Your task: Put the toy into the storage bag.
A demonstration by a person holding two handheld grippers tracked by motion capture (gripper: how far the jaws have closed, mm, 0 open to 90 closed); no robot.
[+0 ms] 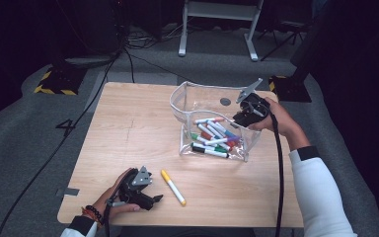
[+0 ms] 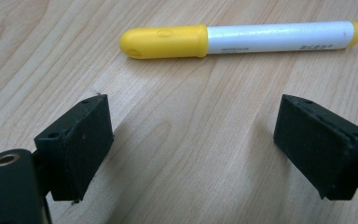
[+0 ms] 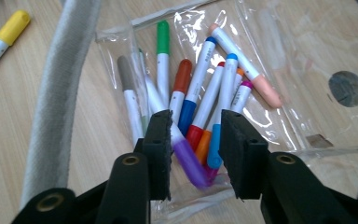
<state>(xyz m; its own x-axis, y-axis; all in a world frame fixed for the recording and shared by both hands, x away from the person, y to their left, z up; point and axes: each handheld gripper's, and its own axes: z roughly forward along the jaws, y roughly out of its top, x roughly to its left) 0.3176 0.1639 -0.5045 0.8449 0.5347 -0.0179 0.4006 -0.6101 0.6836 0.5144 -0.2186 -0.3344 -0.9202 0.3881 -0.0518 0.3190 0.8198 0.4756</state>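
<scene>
A clear plastic pouch (image 1: 197, 88) stands open on the wooden table, holding several coloured markers (image 1: 212, 136). My right gripper (image 1: 240, 118) hovers at the pouch's right rim. In the right gripper view its jaws (image 3: 196, 121) stand a little apart above the markers, and a blurred purple-capped marker (image 3: 186, 161) lies just below them, not pinched. The pouch's grey zipper band (image 3: 60, 93) curves past on the left. A yellow-capped white marker (image 1: 172, 186) lies loose near the table's front. My left gripper (image 1: 154, 199) sits just left of it, jaws (image 2: 191, 149) wide open and the marker (image 2: 237, 39) just beyond their tips.
A dark round spot (image 1: 225, 101) marks the table behind the pouch. A bit of grey tape (image 1: 71, 191) sits at the table's left edge. Cables and a metal stand (image 1: 217, 29) are on the floor beyond the table.
</scene>
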